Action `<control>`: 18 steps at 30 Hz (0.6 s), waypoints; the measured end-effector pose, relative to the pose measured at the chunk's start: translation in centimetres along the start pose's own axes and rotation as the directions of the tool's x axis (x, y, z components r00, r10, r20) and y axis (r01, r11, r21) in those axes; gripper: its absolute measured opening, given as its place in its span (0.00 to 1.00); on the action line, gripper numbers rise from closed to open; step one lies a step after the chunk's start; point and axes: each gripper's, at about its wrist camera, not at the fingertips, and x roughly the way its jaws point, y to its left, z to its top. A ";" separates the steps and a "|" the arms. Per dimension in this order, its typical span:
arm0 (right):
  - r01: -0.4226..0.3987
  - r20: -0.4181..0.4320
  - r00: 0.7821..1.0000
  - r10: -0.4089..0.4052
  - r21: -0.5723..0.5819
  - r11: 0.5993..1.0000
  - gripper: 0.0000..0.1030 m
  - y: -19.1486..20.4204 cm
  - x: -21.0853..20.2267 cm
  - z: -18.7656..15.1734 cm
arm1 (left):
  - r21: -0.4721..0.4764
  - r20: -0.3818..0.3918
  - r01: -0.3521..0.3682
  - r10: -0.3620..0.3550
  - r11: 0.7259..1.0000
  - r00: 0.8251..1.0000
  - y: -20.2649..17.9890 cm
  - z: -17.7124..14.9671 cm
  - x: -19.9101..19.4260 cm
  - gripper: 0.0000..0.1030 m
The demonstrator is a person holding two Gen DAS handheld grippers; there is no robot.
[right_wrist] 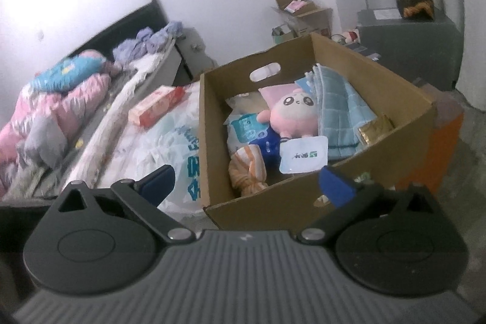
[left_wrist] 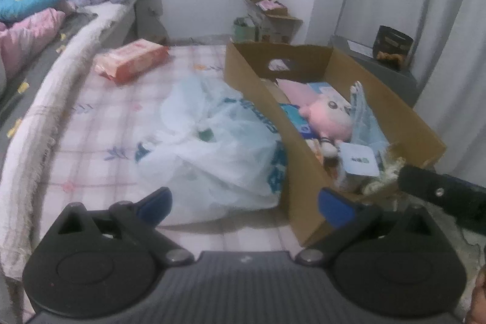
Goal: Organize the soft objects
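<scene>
Both sets of blue-tipped fingers stand wide apart with nothing between them. Our left gripper points down toward a crumpled white plastic bag lying on a pink checked mattress. Our right gripper hangs in front of the near wall of a cardboard box, and it holds nothing.

Inside the box we see a pink plush toy, a folded blue cloth, an orange striped bundle, a small white pouch, a blue item and a gold packet. The box sits just beside the bag, at the right edge of the mattress. Farther back on the mattress lies an orange packet, well apart from both grippers.

We judge the next step to be picking up the bag or the orange packet and moving it into the box. To do this well, we should lower the left fingers over a raised fold of the bag, not flat film, and close fully, since thin plastic slips. We should lift high enough to clear the box wall before we let go.
</scene>
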 end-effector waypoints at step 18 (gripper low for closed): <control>0.056 -0.115 0.991 -0.068 -0.107 0.993 0.99 -0.5 2.9 0.2 | -0.051 -0.047 -0.025 0.023 0.998 0.999 -0.3 -0.4 0.8 0.99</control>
